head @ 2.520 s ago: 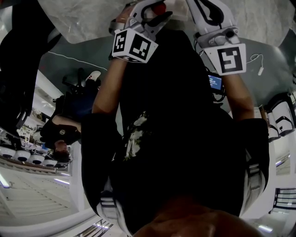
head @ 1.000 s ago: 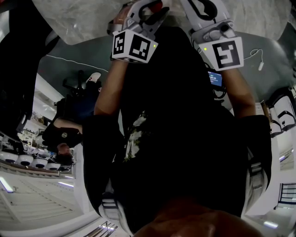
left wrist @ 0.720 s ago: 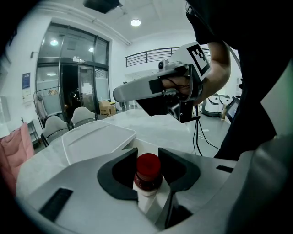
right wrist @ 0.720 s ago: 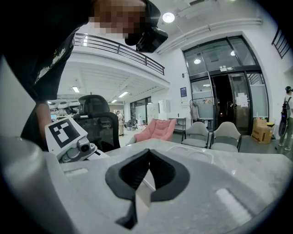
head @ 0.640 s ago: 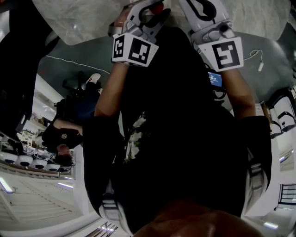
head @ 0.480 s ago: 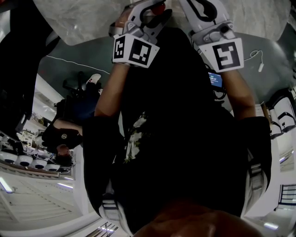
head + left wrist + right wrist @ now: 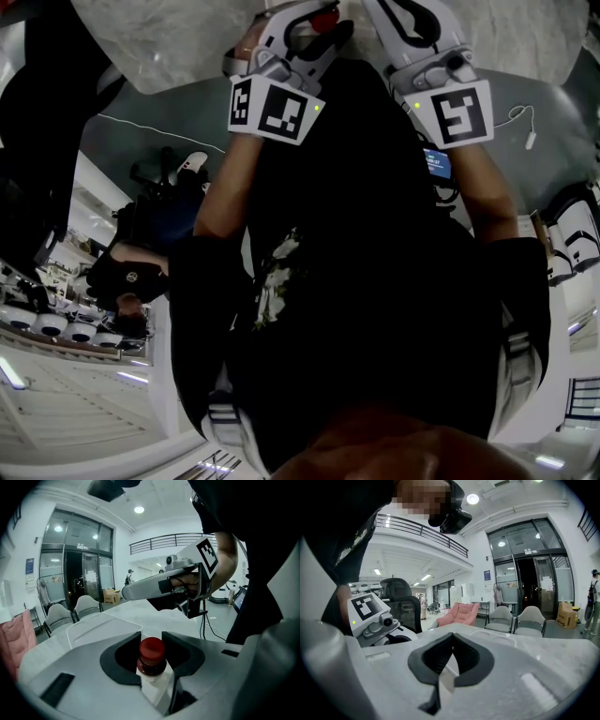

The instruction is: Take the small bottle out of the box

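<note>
Pale marble table (image 7: 140, 613) is seen behind both grippers. A red-capped small bottle (image 7: 151, 660) is clamped by the left gripper (image 7: 151, 637). The right gripper (image 7: 452, 641) is held with its jaws pressed together.

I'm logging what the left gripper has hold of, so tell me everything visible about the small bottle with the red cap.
The small bottle with the red cap stands upright between the dark fingers of the left gripper, which press on it from both sides. The round, smooth cap looks like plastic. Just under it the bottle is dark red, then comes a pale, white-looking body that runs down out of sight between the jaws. Nothing but the fingers touches the part that shows, and no box surrounds it.
</note>
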`<state>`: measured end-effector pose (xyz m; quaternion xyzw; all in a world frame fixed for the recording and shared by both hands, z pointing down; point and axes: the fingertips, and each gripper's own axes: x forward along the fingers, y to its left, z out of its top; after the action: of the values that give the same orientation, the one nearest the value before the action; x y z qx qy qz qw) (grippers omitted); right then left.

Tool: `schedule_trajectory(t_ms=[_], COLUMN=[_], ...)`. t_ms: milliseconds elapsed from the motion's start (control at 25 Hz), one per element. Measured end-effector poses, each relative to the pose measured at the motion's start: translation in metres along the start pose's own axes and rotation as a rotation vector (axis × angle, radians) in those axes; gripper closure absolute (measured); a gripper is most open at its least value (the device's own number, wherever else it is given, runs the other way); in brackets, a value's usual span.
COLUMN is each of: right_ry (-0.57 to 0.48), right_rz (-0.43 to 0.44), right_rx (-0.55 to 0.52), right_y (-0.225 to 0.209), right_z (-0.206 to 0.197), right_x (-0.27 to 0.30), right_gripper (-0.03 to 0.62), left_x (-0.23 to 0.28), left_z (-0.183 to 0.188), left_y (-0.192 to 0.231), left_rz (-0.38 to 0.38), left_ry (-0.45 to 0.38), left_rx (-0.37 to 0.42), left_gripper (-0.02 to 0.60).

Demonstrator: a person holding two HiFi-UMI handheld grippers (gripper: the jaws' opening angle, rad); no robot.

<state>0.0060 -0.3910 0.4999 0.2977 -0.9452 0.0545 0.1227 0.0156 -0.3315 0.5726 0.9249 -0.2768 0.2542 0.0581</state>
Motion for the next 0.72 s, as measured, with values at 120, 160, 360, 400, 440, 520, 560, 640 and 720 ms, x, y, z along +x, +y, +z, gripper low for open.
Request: schedule_trajectory(t_ms=[120, 160, 360, 400, 440, 520, 560, 640, 720], right_ry=[-0.003, -0.003, -0.01, -0.009, -0.007, 0.0, 0.001, 0.001, 0.002], right_rz=[-0.001, -0.001, -0.001, -0.001, -0.002, -0.005, -0.007, -0.011, -0.012], right_rx=[-0.001, -0.001, -0.006, -0.006, -0.005, -0.005, -0.003, -0.002, -0.003], right_y=[0.0, 0.0, -0.001, 0.0, 0.001, 0.001, 0.001, 0.001, -0.001], right_z=[0.001, 0.002, 0.005, 0.005, 0.005, 0.003, 0.003, 0.003, 0.004], right_x=[0.0, 0.0, 0.0, 0.0, 0.0, 0.0, 0.0, 0.0, 0.0], right_gripper=[0.599, 0.599, 0.599, 0.599, 0.599, 0.599, 0.599, 0.599, 0.599], left_x=[-0.003, -0.004, -0.009, -0.011, -0.012, -0.015, -0.017, -0.019, -0.021], left_z=[0.003, 0.004, 0.01, 0.011, 0.011, 0.012, 0.013, 0.016, 0.021], left_y=[0.001, 0.002, 0.006, 0.006, 0.006, 0.007, 0.009, 0.012, 0.016], left_rz=[0.003, 0.004, 0.016, 0.018, 0.018, 0.018, 0.019, 0.023, 0.029], left_ry=[-0.005, -0.006, -0.019, -0.021, -0.023, -0.027, -0.031, -0.039, -0.05], left_rx=[0.004, 0.005, -0.002, -0.006, -0.01, -0.016, -0.02, -0.035, -0.047], left_gripper=[0.431, 0.431, 0.431, 0.431, 0.431, 0.431, 0.431, 0.431, 0.431])
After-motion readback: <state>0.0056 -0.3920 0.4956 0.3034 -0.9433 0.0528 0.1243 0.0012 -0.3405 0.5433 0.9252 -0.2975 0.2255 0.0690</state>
